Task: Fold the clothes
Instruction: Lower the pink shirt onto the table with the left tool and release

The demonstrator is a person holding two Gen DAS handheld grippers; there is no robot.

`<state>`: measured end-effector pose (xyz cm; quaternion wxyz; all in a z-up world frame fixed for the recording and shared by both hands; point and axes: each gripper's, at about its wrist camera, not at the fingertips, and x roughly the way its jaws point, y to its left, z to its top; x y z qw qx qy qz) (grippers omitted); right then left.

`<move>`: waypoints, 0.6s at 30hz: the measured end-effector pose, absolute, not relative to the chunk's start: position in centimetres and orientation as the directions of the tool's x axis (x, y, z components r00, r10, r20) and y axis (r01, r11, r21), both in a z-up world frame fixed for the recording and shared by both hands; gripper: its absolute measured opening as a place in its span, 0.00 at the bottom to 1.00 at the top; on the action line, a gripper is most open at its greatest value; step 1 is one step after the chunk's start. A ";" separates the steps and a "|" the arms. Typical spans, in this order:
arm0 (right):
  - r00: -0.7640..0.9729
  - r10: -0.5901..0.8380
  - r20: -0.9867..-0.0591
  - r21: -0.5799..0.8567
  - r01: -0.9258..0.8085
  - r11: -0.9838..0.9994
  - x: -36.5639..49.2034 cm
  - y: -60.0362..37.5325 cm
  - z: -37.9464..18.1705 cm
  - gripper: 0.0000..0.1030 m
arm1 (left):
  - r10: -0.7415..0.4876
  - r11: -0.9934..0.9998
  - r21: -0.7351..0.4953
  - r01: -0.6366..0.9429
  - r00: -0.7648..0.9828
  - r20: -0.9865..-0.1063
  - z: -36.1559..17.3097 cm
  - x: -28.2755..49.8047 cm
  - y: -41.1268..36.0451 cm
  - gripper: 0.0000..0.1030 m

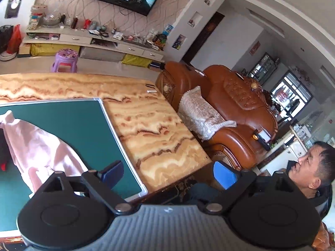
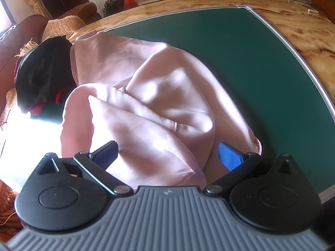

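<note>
A pink garment (image 2: 157, 87) lies crumpled in soft folds on a green mat (image 2: 230, 52). My right gripper (image 2: 167, 153) hovers over its near edge, angled down, its blue pads wide apart with cloth lying between them and not pinched. My left gripper (image 1: 167, 172) is lifted above the mat's right corner, jaws wide open and empty. In the left wrist view the pink garment (image 1: 41, 144) sits to the gripper's left on the green mat (image 1: 83, 129).
A dark garment with red parts (image 2: 41, 73) is heaped at the mat's left edge. The mat rests on a marble-patterned table (image 1: 146, 125). Beyond it stand a brown leather sofa (image 1: 230, 104), a purple stool (image 1: 65, 60) and a seated person (image 1: 314, 167).
</note>
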<state>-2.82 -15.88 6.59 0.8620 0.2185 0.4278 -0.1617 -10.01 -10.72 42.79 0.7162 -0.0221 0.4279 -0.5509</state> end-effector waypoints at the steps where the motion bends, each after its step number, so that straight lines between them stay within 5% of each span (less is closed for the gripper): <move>1: 0.582 -0.091 -0.808 0.240 0.466 0.852 -2.8 -15.9 6.6 1.00 | -0.804 0.402 -0.486 0.776 0.044 -0.594 42.6 -10.0 -10.7 0.93; 18: 0.614 -0.126 -0.779 0.232 0.470 0.852 -3.2 -17.9 6.2 1.00 | -0.795 0.454 -0.558 0.695 0.032 -0.606 39.0 -6.1 -10.0 0.93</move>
